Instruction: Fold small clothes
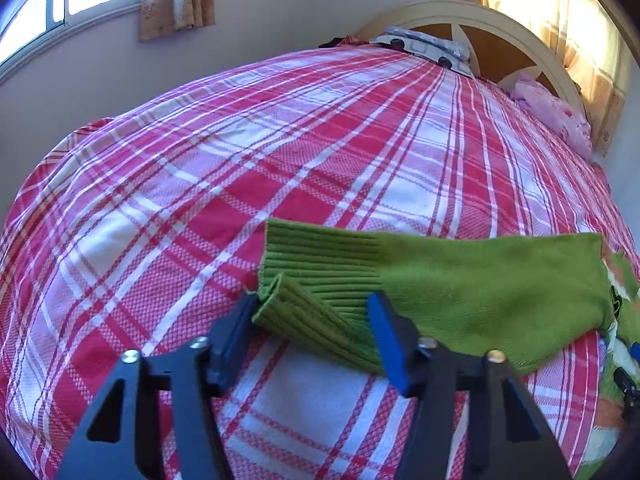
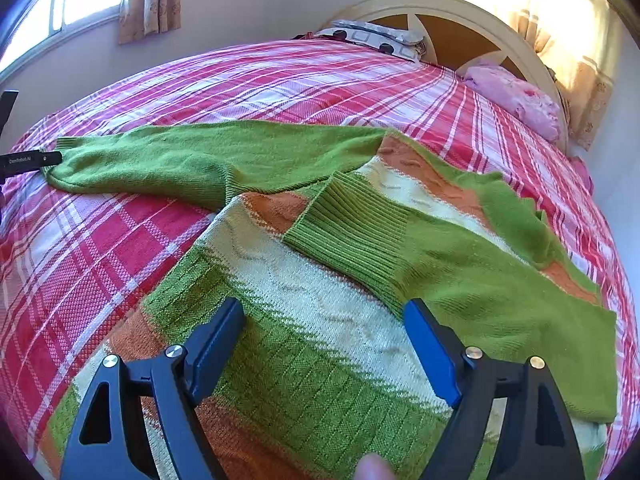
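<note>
A small knit sweater (image 2: 320, 292), green with cream and orange bands, lies flat on the plaid bed. Its right sleeve (image 2: 460, 272) is folded across the body, ribbed cuff (image 2: 352, 224) toward the middle. Its left sleeve (image 2: 200, 160) stretches out to the left. In the left wrist view my left gripper (image 1: 312, 312) is open, its jaws on either side of that sleeve's ribbed cuff (image 1: 312, 280), whose corner is turned up. My right gripper (image 2: 324, 320) is open above the sweater's body, holding nothing. The left gripper's tip (image 2: 32, 160) shows at the far left.
The red and white plaid bedspread (image 1: 280, 152) covers the whole bed. A patterned pillow (image 1: 424, 48) and a pink bundle (image 1: 556, 112) lie by the cream headboard (image 2: 460, 12). A wall with a window and curtains stands behind.
</note>
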The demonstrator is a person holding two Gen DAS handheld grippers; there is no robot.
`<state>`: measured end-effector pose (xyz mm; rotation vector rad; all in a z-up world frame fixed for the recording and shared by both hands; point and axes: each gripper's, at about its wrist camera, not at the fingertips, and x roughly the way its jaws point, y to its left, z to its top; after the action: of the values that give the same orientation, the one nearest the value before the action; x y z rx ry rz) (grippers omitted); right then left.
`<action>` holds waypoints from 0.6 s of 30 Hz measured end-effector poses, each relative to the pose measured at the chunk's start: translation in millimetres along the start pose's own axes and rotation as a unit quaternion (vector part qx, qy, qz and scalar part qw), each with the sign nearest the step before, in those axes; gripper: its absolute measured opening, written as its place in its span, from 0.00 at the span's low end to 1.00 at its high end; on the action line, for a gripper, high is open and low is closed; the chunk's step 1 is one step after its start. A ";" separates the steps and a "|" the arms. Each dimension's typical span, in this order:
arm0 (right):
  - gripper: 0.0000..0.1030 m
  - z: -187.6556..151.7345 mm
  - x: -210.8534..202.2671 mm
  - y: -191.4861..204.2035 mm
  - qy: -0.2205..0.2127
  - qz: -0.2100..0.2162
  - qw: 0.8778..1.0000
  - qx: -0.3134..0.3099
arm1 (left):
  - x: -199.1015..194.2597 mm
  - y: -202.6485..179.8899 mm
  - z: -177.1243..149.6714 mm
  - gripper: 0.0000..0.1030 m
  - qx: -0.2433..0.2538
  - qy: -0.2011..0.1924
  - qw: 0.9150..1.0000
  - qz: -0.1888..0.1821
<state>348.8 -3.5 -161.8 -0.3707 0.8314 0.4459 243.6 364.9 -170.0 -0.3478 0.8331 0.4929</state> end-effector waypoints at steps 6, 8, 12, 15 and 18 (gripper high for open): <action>0.87 -3.7 2.6 -0.8 -0.003 -0.004 1.000 0.015 | -2.8 15.4 10.1 0.07 -0.057 0.007 0.997 -0.052; 0.88 -4.4 1.9 0.8 -0.006 -0.010 1.000 0.012 | -10.7 13.0 12.3 0.07 -0.059 -0.005 0.996 -0.061; 0.88 -5.1 0.1 2.1 -0.010 -0.017 1.000 0.011 | -24.7 3.5 14.8 0.06 -0.052 -0.021 0.995 -0.079; 0.88 -4.4 -2.6 0.0 -0.014 -0.018 1.000 0.015 | -36.6 -3.5 18.9 0.06 -0.054 -0.033 0.993 -0.098; 0.88 -2.9 -10.1 -7.2 -0.023 -0.017 0.999 0.033 | -49.4 -14.2 25.6 0.06 -0.056 -0.044 0.991 -0.116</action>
<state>344.8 -13.4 -154.7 -0.3113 0.7919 0.3932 238.8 351.6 -114.4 -0.5172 0.6708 0.3356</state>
